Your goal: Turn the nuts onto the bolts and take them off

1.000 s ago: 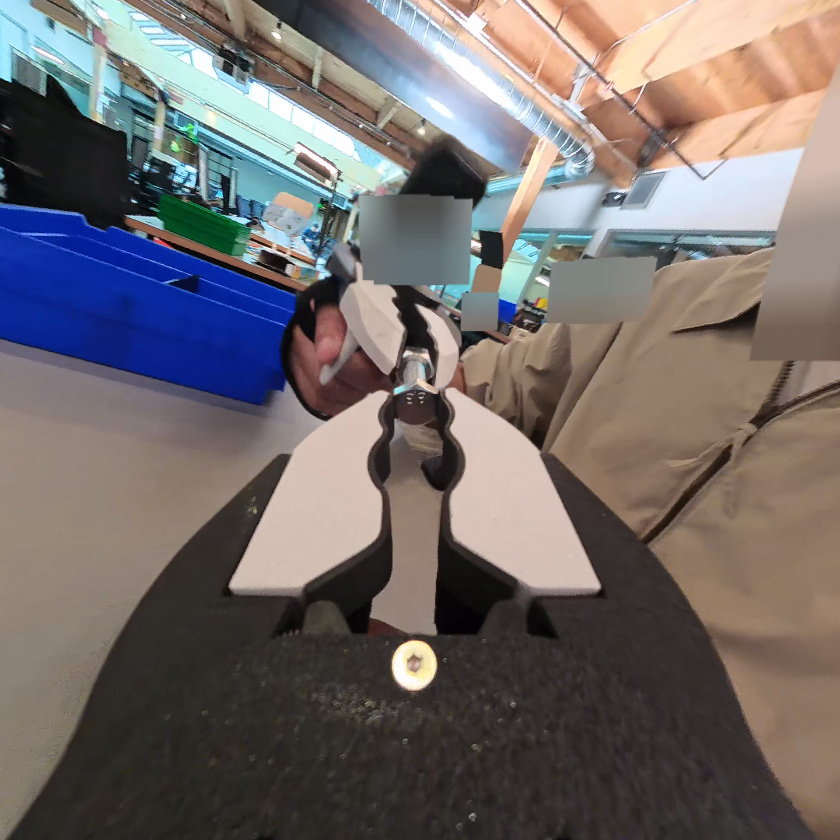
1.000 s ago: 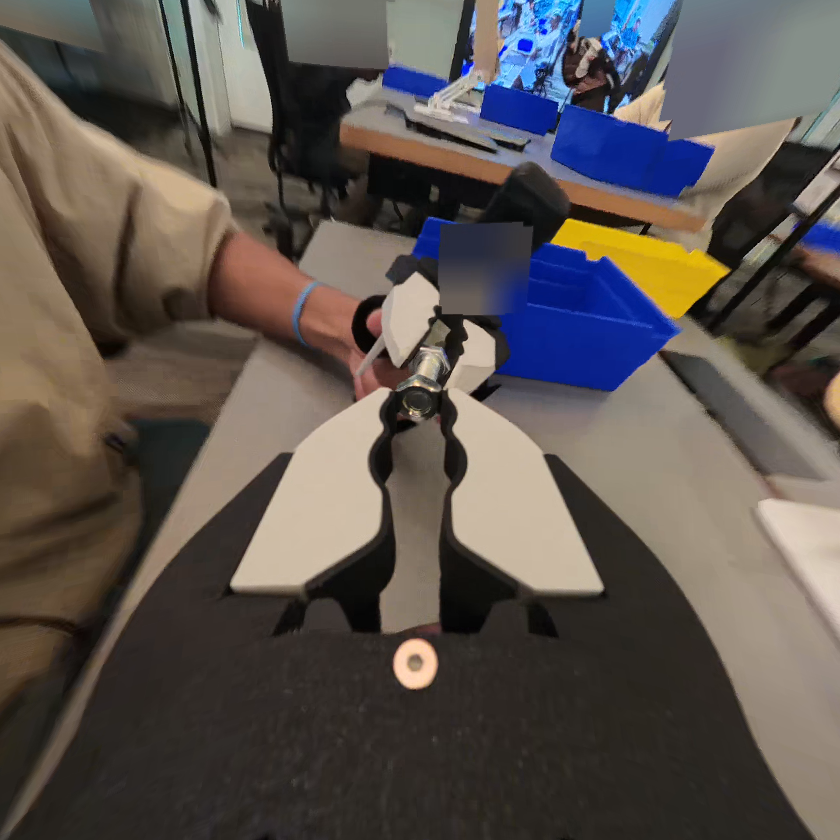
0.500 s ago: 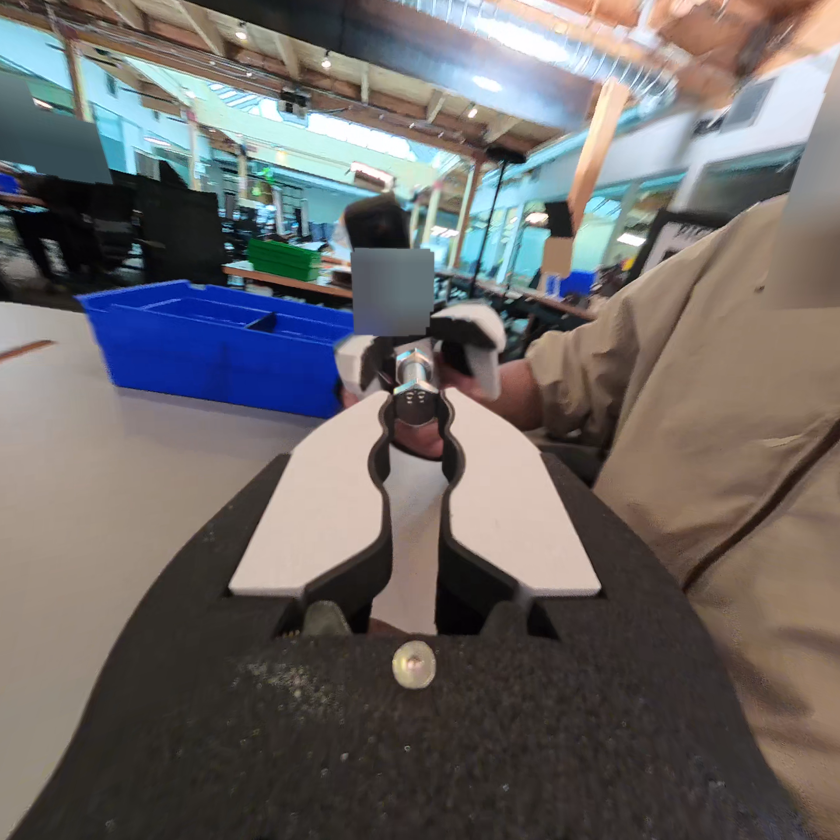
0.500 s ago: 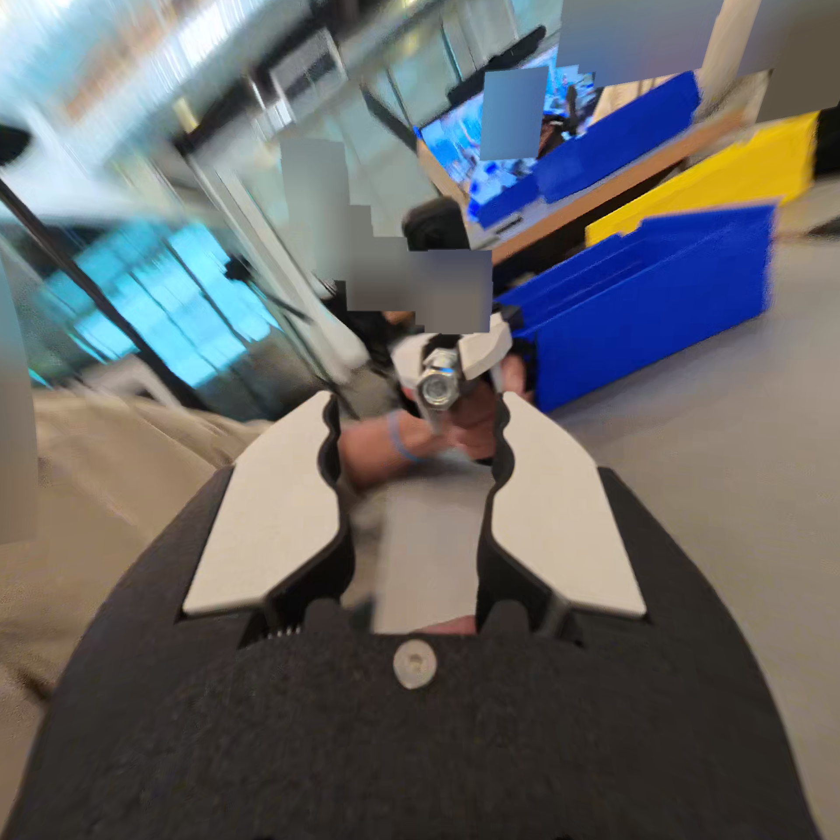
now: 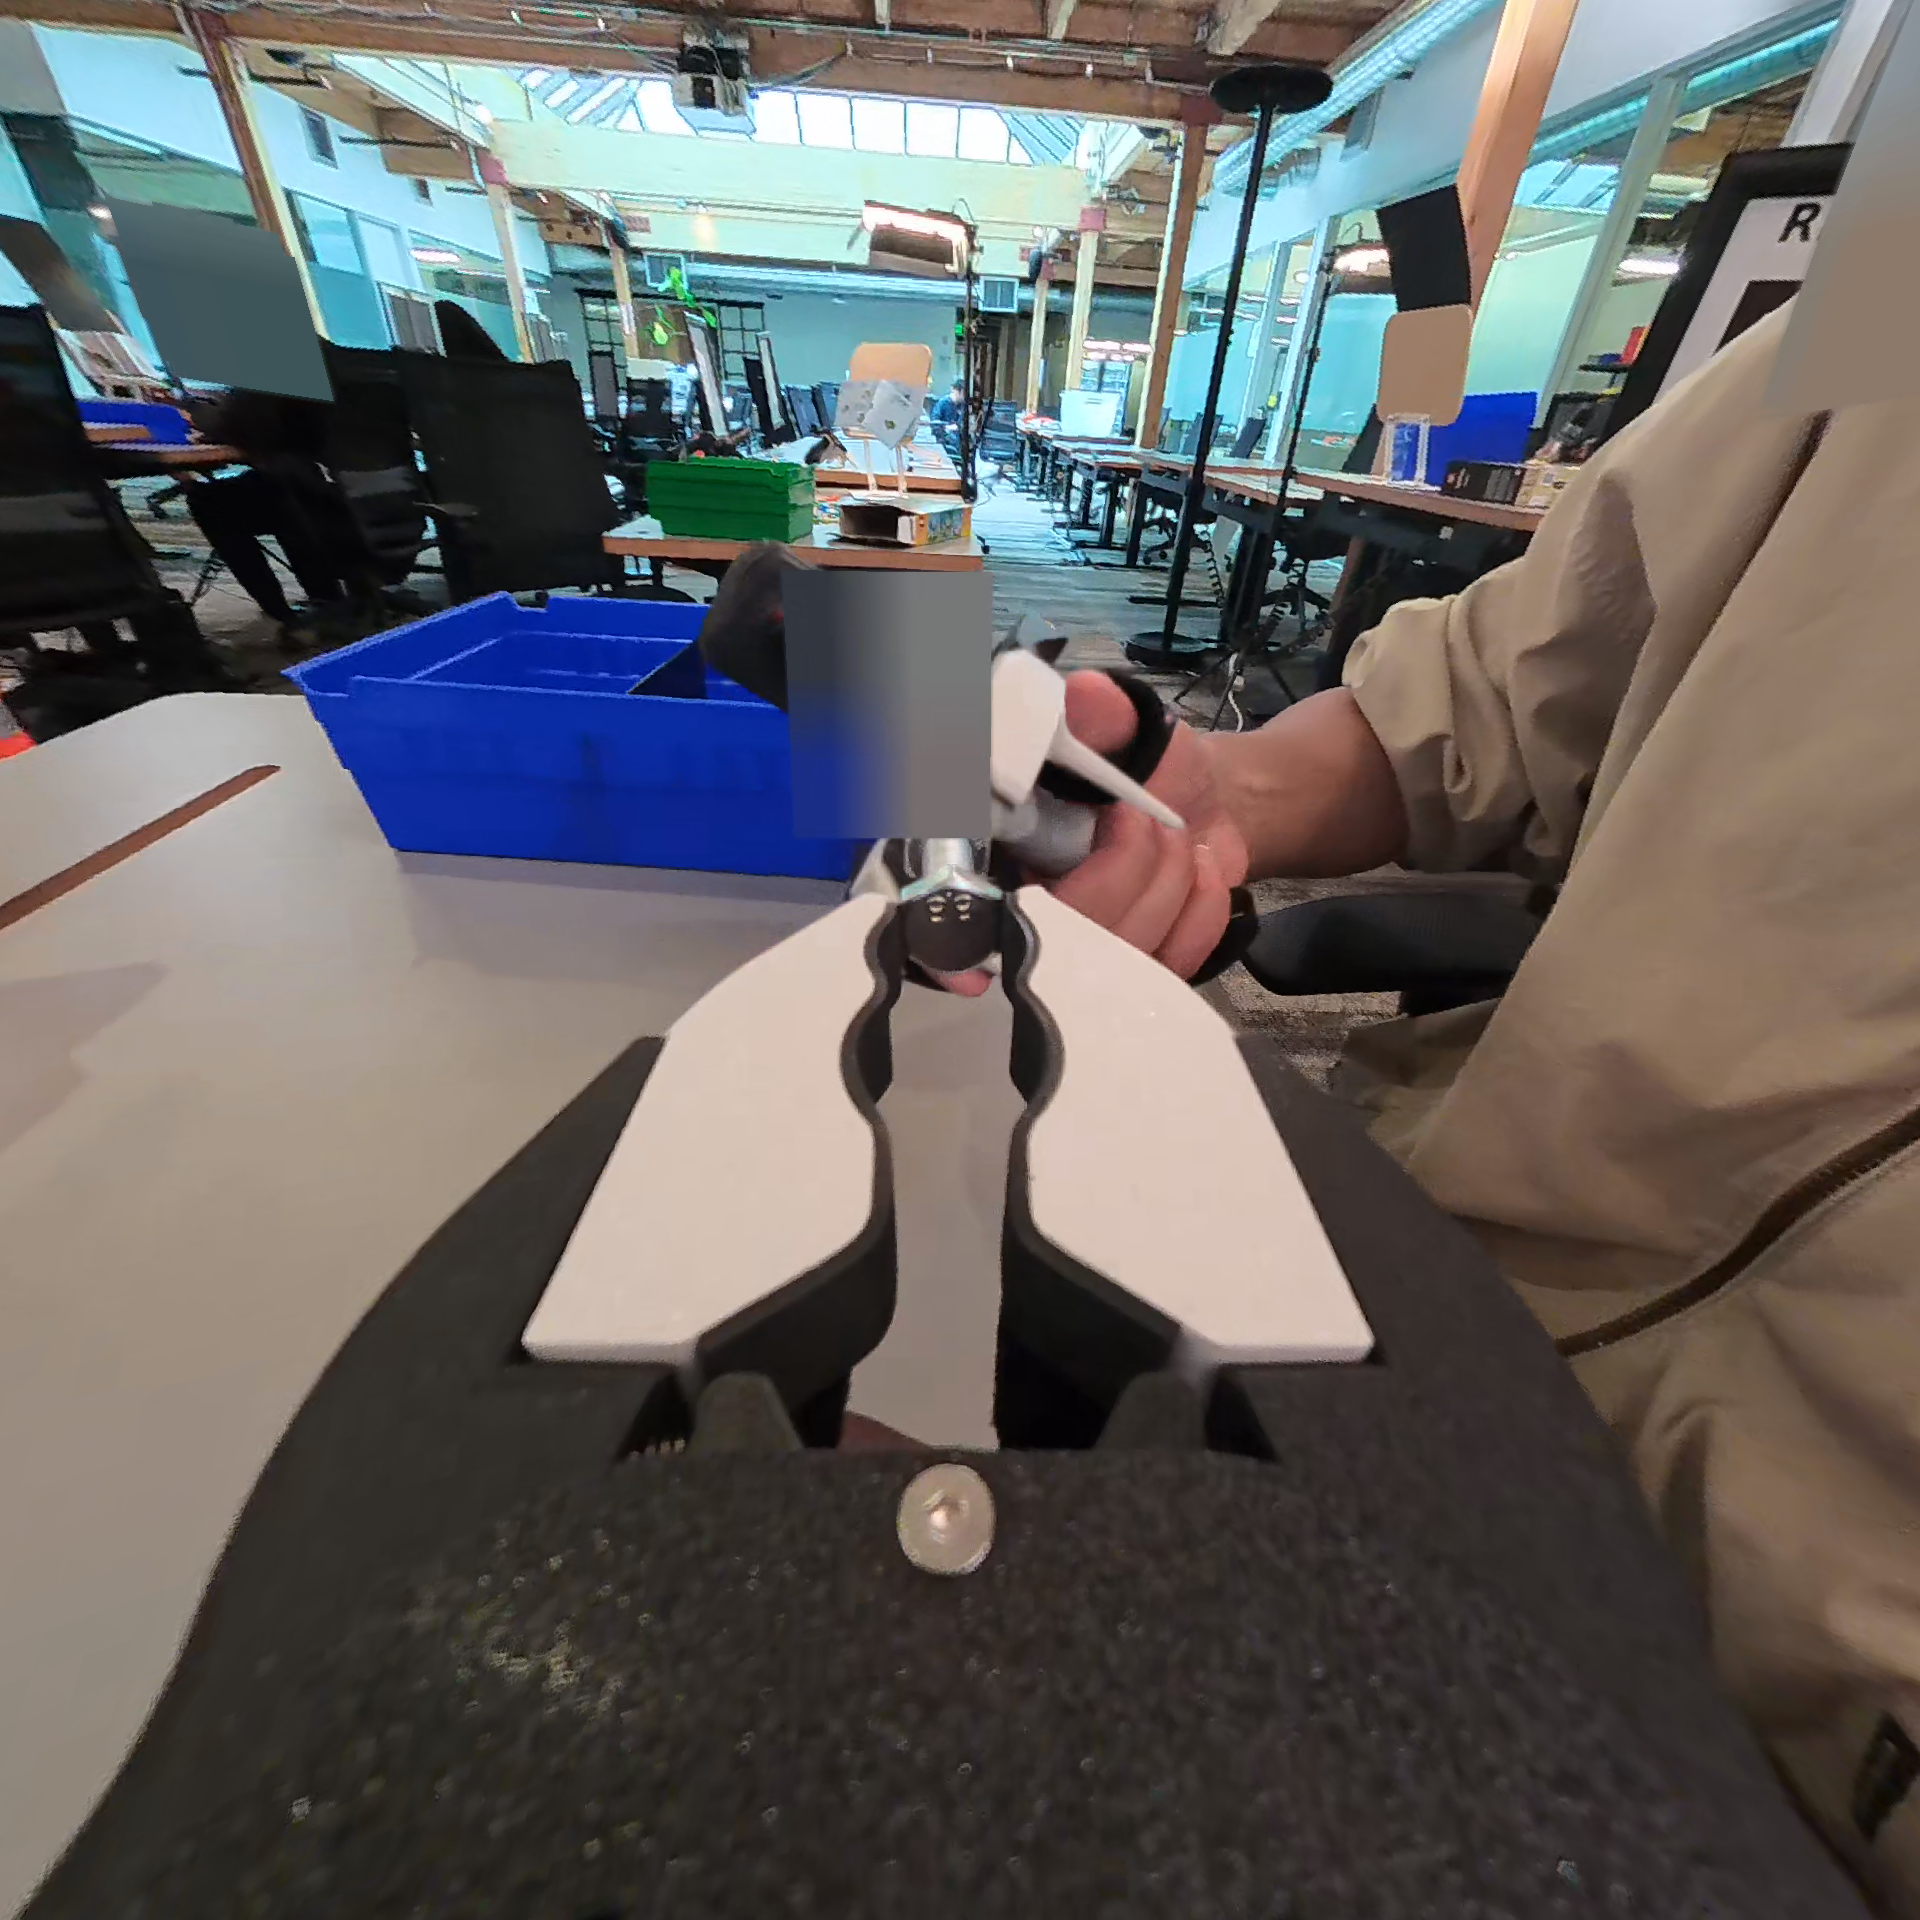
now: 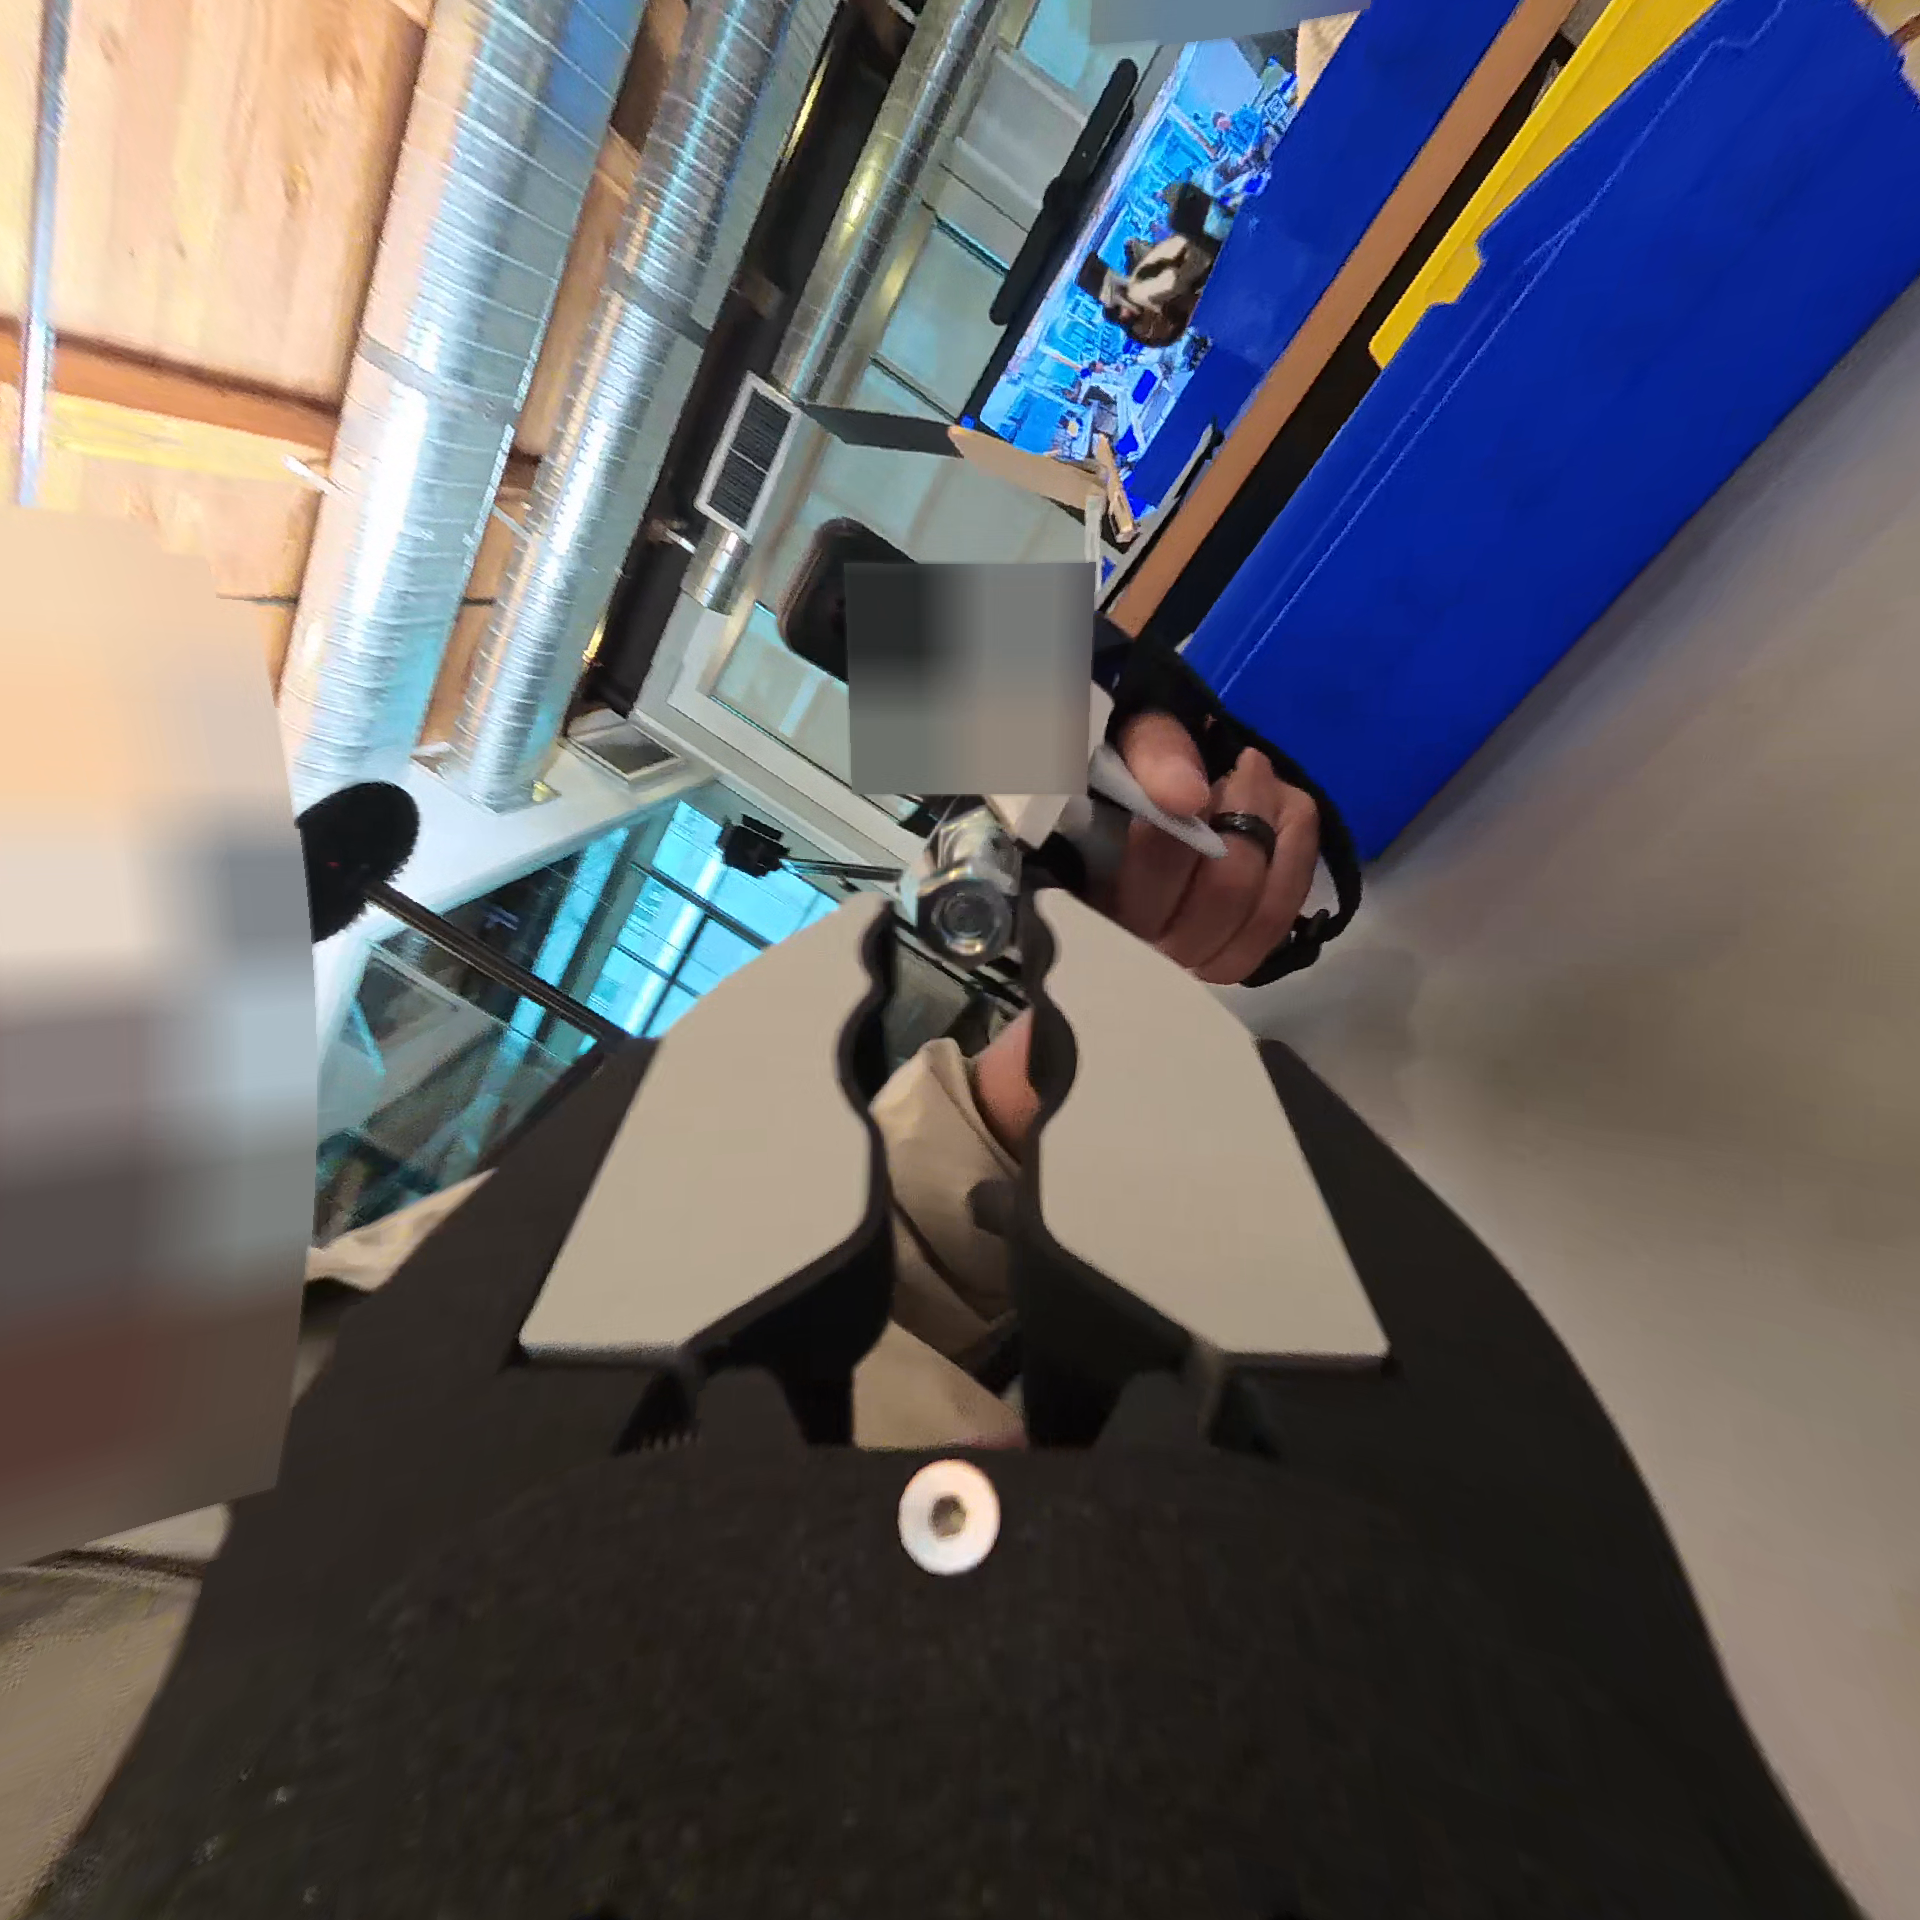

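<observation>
A silver bolt with a hex nut on its thread is held in the air between my two grippers, which face each other. My left gripper (image 5: pixel 951 914) is shut on the bolt head (image 5: pixel 951 928). The nut (image 5: pixel 938 860) shows just beyond it. My right gripper (image 6: pixel 961 916) is rolled far to one side and shut around the nut (image 6: pixel 966 857). The bolt's threaded end (image 6: pixel 971 923) faces its camera. In the left wrist view a hand (image 5: pixel 1153 873) holds the right gripper's white trigger. In the right wrist view a hand (image 6: pixel 1226 873) holds the left gripper.
A grey table (image 5: pixel 260 1091) lies below. A blue bin (image 5: pixel 582 748) stands on it behind the grippers and also shows in the right wrist view (image 6: pixel 1558 520), with a yellow bin (image 6: pixel 1496 218) behind. The person's beige jacket (image 5: pixel 1662 883) fills the right side. The grippers are tip to tip, or close to it.
My right gripper opened off the nut, rolled far round, and has closed on it again. My left gripper kept hold of the bolt head while its view levelled towards the room.
</observation>
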The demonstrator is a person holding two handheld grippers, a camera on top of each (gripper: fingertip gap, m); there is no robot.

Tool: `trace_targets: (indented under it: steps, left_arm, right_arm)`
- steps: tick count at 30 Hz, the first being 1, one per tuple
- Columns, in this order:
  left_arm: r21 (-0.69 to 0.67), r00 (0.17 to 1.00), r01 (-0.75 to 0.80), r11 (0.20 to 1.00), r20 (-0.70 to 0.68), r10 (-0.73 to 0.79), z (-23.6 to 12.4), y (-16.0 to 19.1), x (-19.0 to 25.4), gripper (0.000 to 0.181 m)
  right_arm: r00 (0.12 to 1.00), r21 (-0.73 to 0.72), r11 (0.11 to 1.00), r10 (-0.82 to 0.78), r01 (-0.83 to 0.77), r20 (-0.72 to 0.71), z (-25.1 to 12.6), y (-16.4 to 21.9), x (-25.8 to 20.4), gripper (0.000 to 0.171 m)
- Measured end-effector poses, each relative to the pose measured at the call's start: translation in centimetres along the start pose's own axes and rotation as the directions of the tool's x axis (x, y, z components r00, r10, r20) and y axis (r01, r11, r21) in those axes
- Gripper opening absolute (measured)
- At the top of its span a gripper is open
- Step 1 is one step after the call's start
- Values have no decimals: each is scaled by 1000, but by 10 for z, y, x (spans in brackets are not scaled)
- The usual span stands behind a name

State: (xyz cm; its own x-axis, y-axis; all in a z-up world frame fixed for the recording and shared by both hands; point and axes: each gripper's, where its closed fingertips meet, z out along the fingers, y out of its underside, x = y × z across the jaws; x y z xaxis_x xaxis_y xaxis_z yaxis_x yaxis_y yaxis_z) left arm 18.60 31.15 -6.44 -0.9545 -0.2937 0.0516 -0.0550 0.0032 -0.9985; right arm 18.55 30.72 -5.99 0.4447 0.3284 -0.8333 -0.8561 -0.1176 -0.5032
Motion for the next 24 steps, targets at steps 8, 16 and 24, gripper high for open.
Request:
trace_targets:
  steps: [8,16,24]
  left_arm:
    - [49,990,121,991,-76,-118,1,-1,2,18]
    - [81,921,332,940,-245,-304,5,2,8,17]
    - [88,922,329,940,-243,-300,3,1,6,17]
  right_arm:
    - [874,-176,872,-476,456,-97,-1,2,2,18]
    - [188,-446,137,-980,885,72,-7,4,6,18]
    - [-83,-471,-124,-991,873,107,-4,-2,7,52]
